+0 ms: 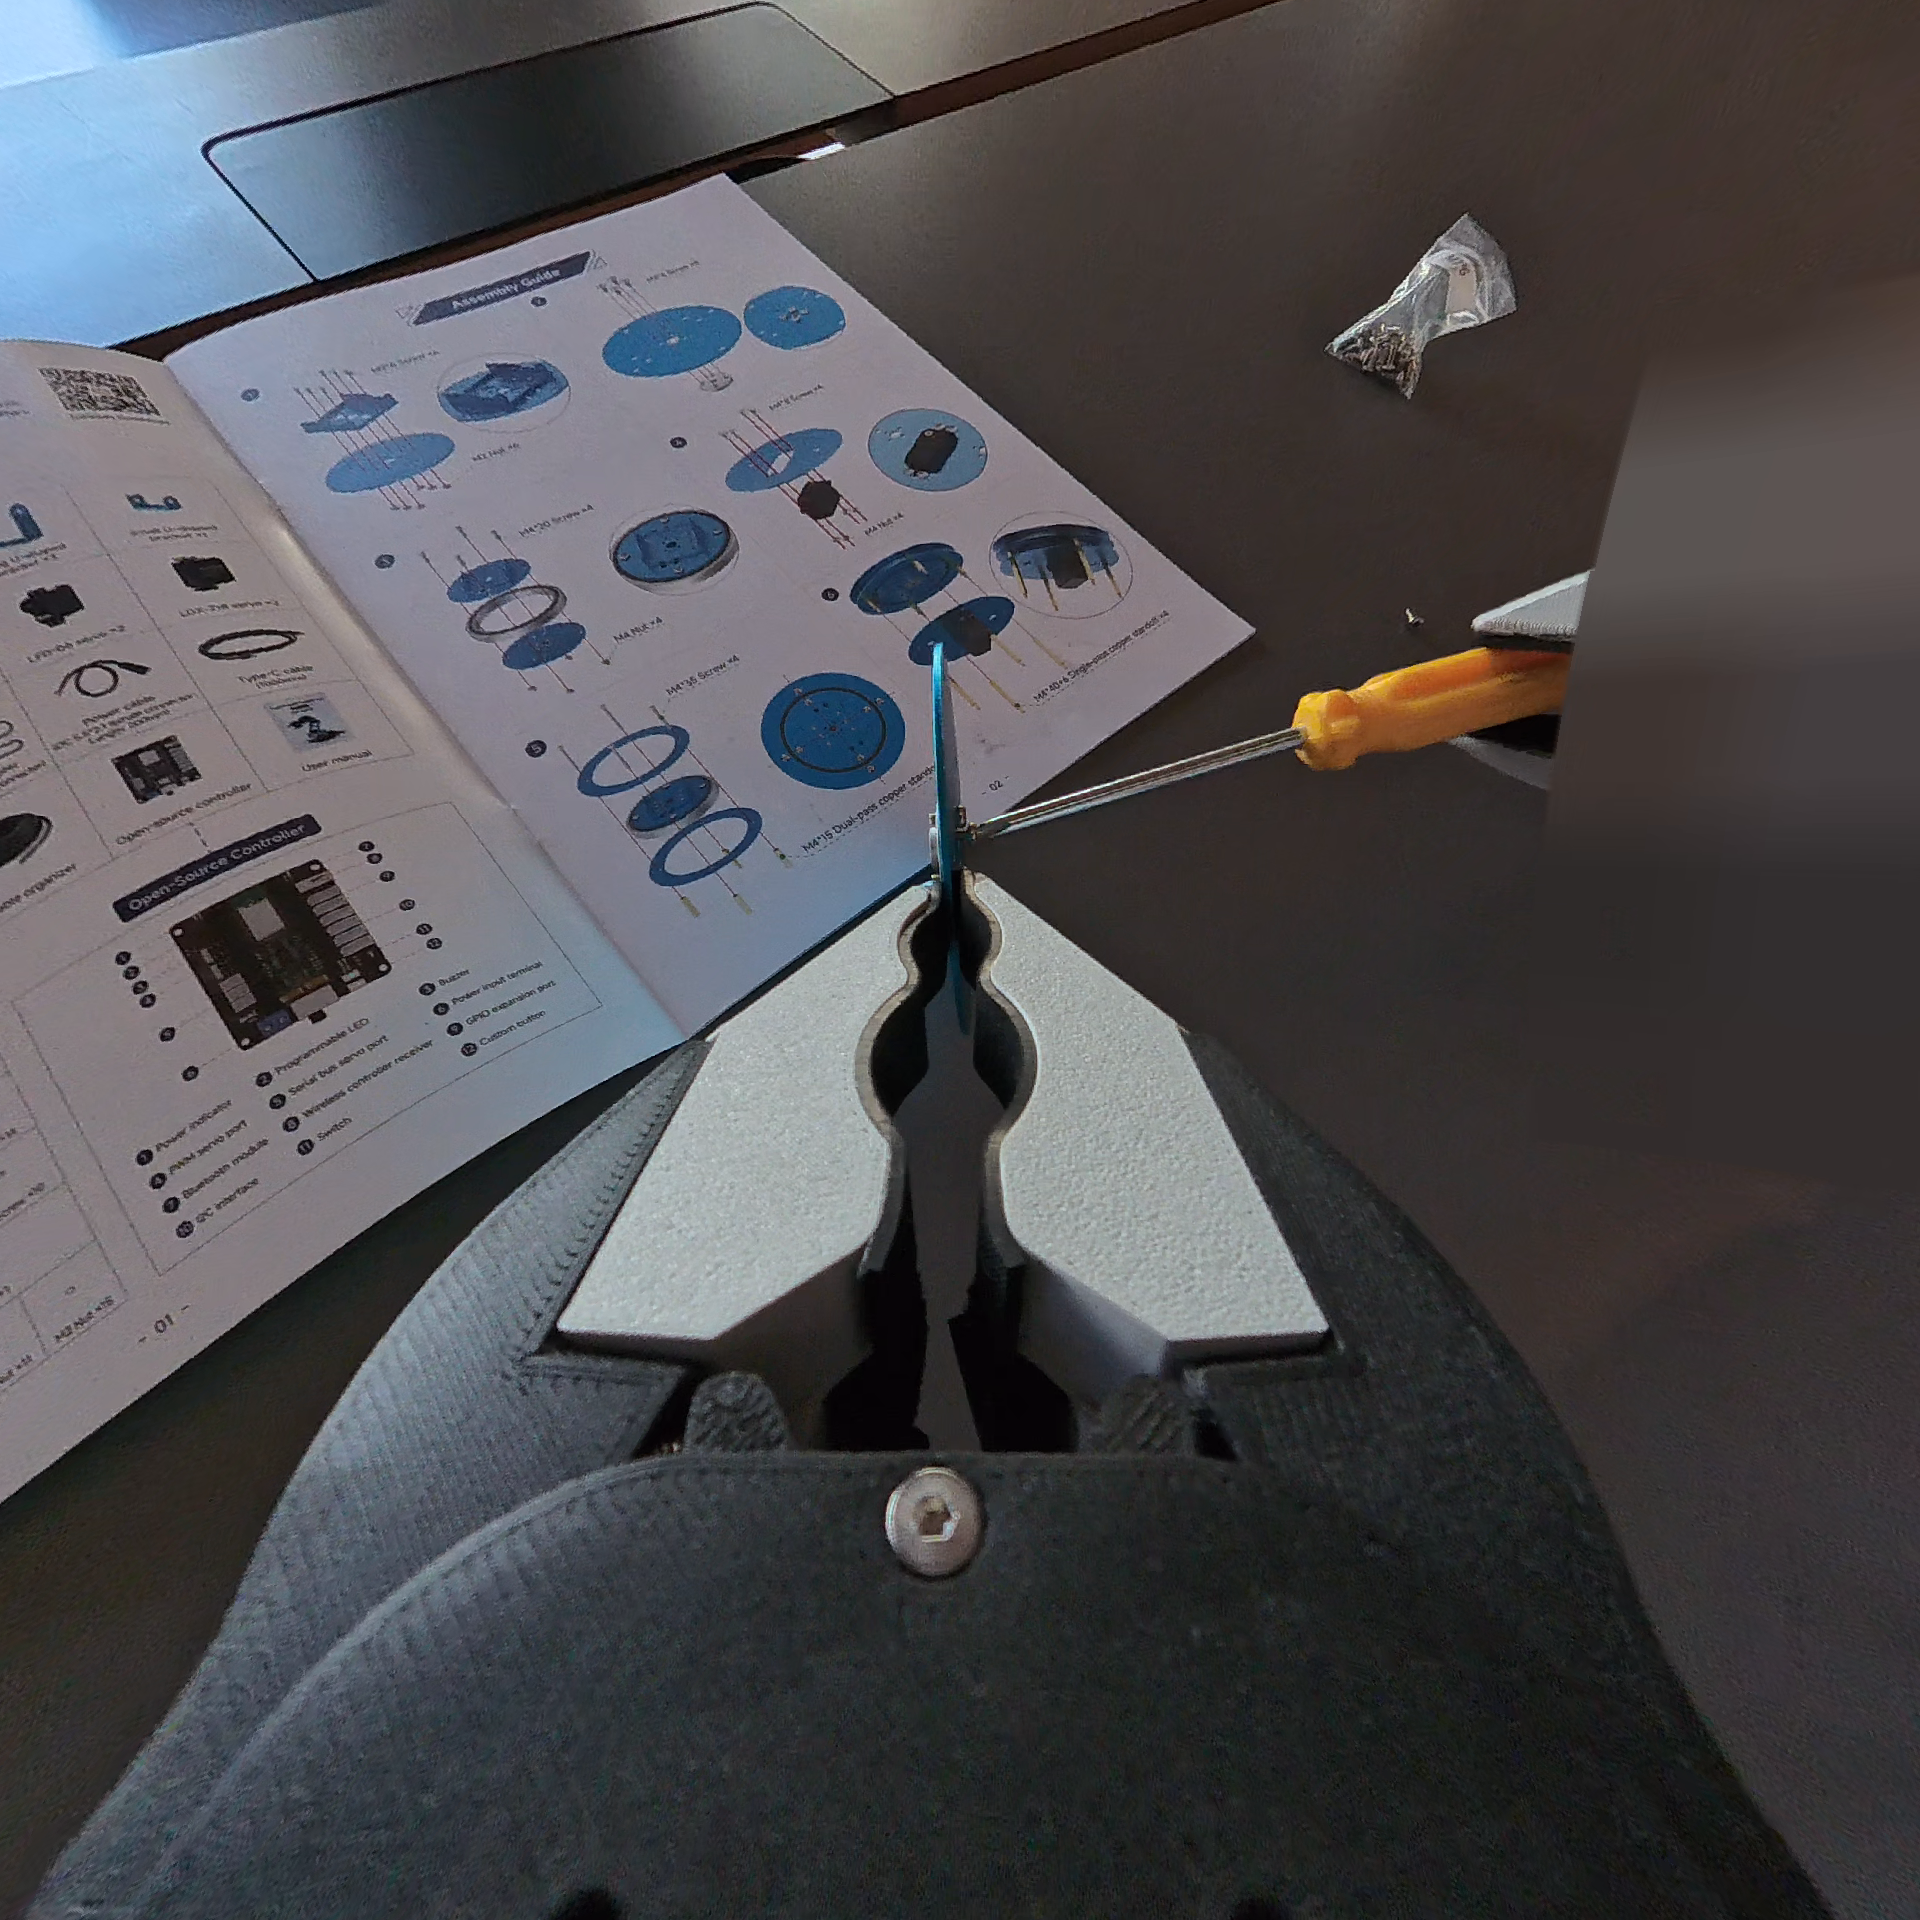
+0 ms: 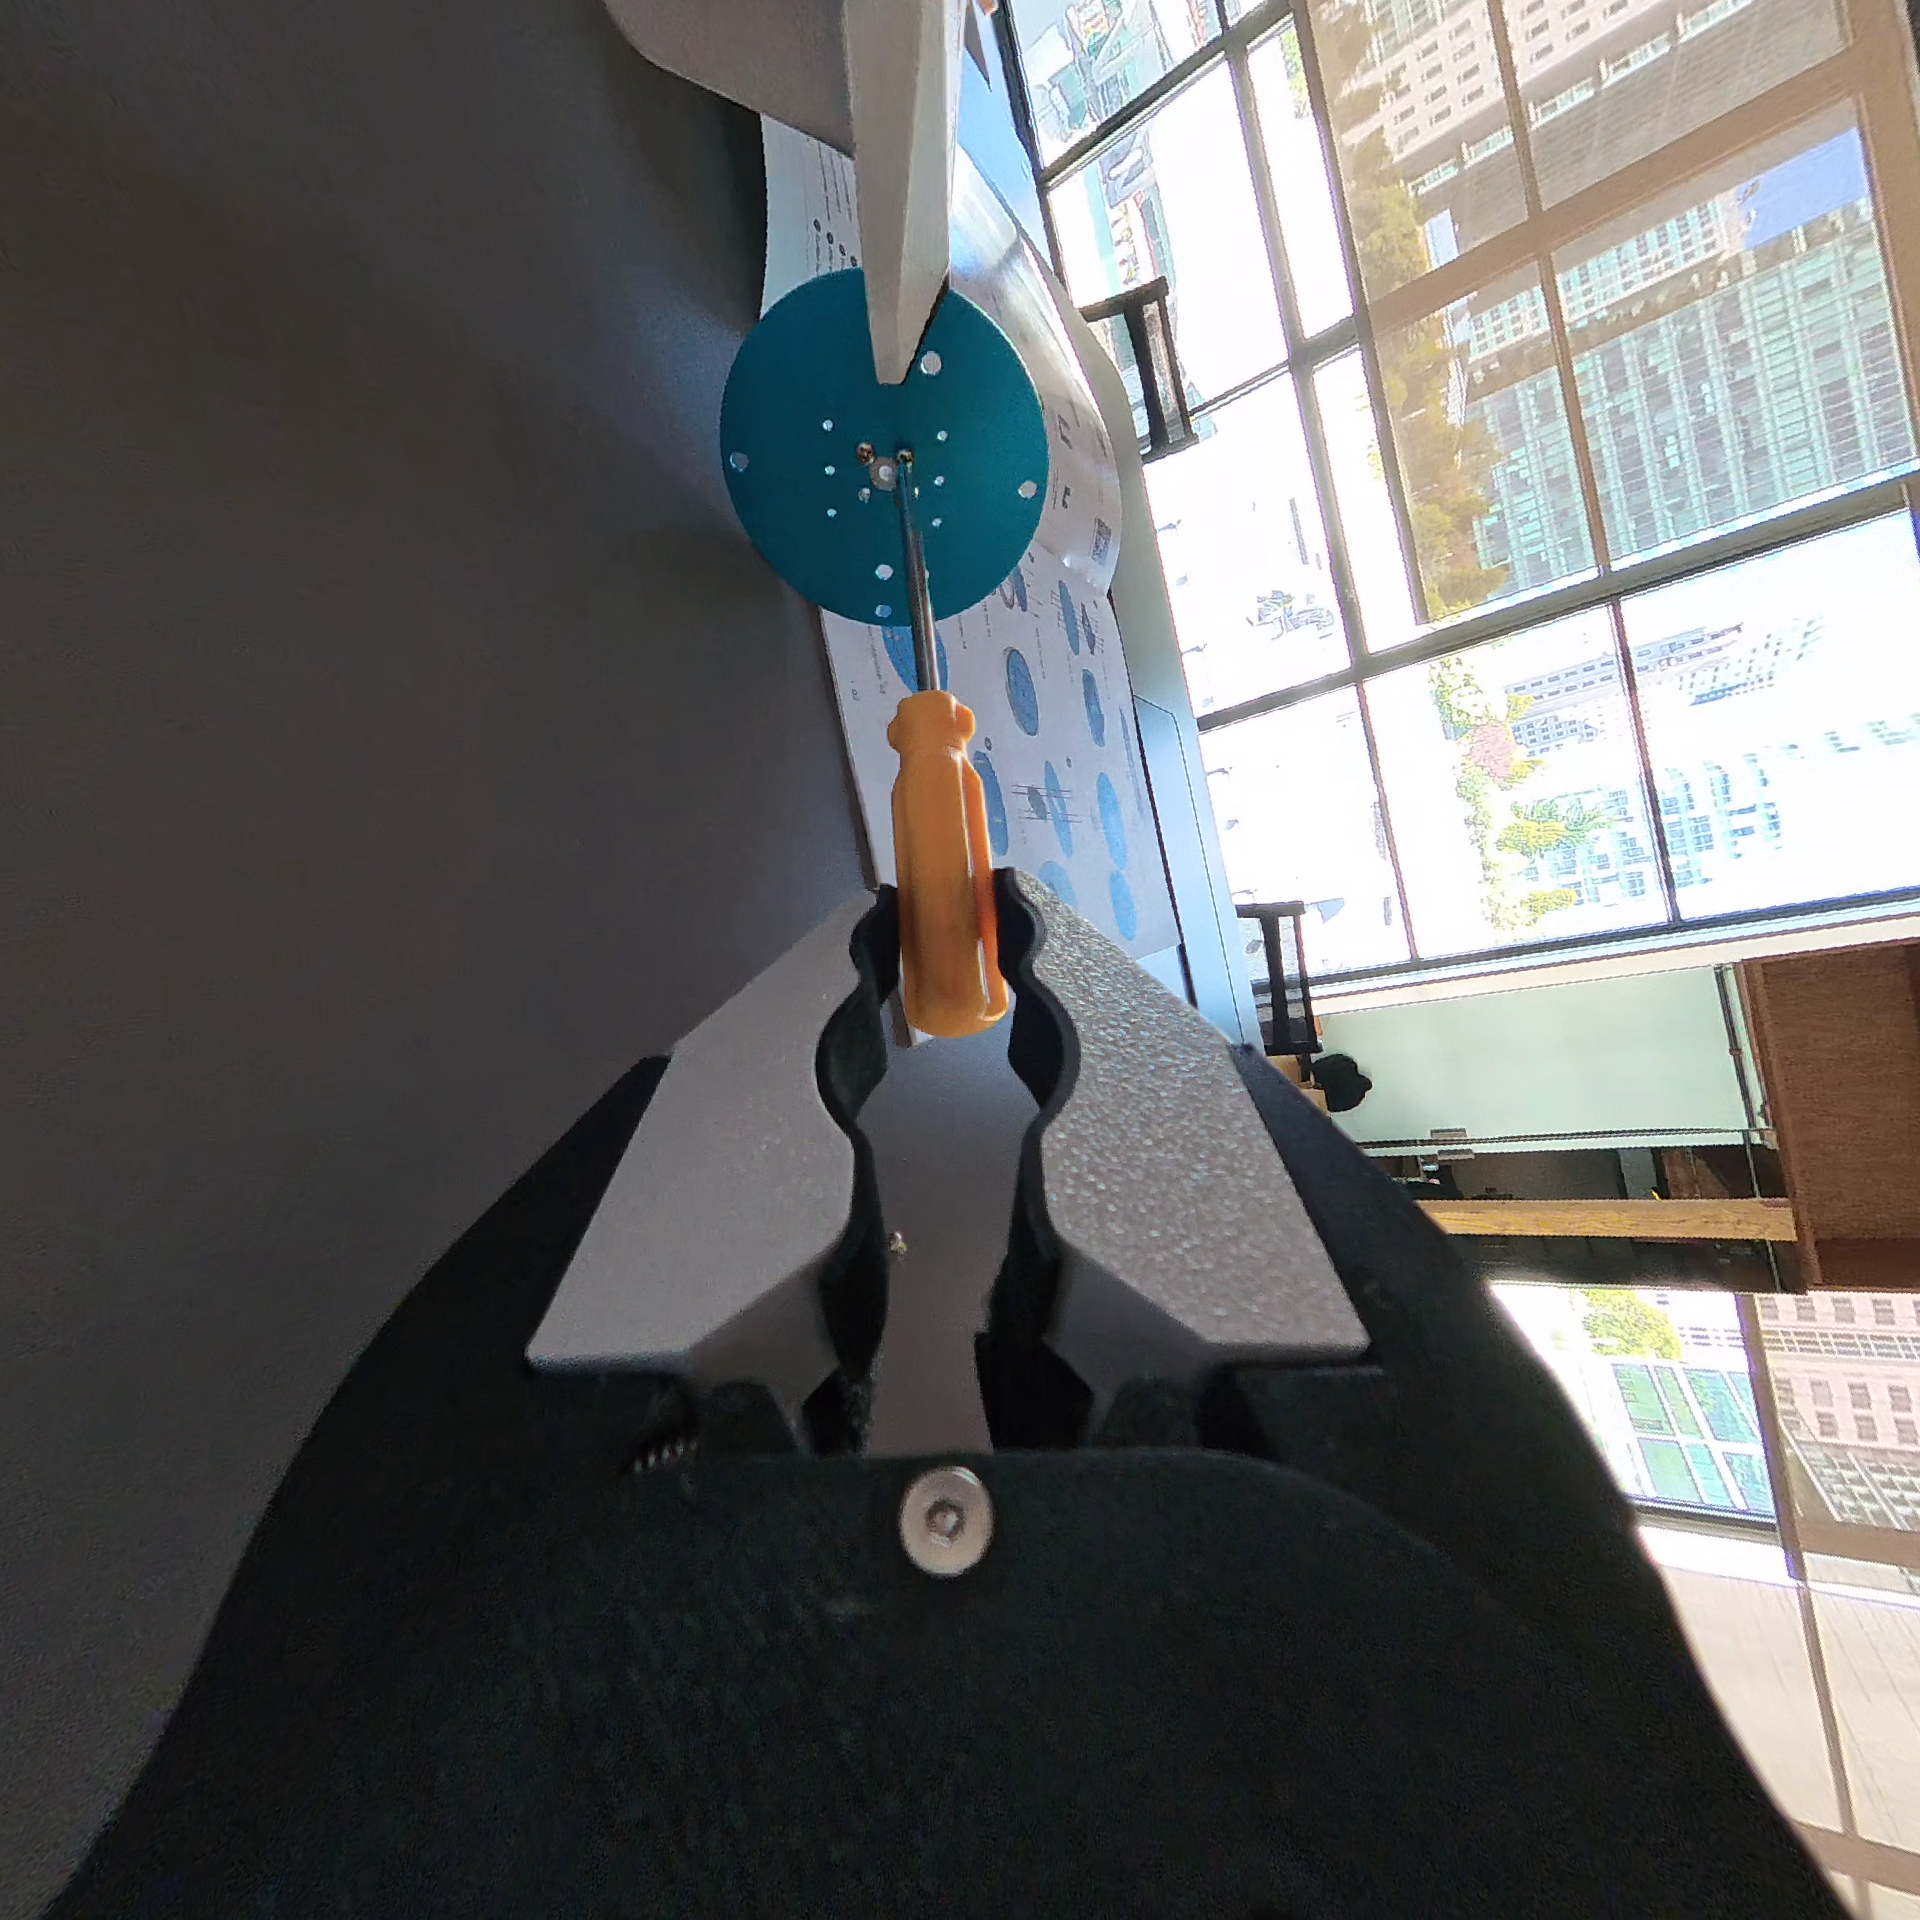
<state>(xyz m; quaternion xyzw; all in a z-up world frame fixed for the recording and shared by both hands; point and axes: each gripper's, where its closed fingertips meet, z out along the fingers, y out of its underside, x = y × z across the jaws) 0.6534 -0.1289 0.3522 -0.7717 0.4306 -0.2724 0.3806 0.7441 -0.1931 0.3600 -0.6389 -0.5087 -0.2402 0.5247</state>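
My left gripper is shut on a thin blue round plate and holds it on edge above the dark table. In the right wrist view the plate faces me, with several small holes, and the left gripper's fingers clamp its top edge. My right gripper is shut on the orange handle of a screwdriver. The screwdriver's metal shaft runs to the plate, and its tip touches a small screw near the plate's centre. The right gripper's fingers show at the right edge of the left wrist view.
An open assembly booklet lies on the dark table to the left. A small clear bag of screws lies at the far right, and a loose screw lies near it. A laptop sits behind the booklet. Large windows lie beyond.
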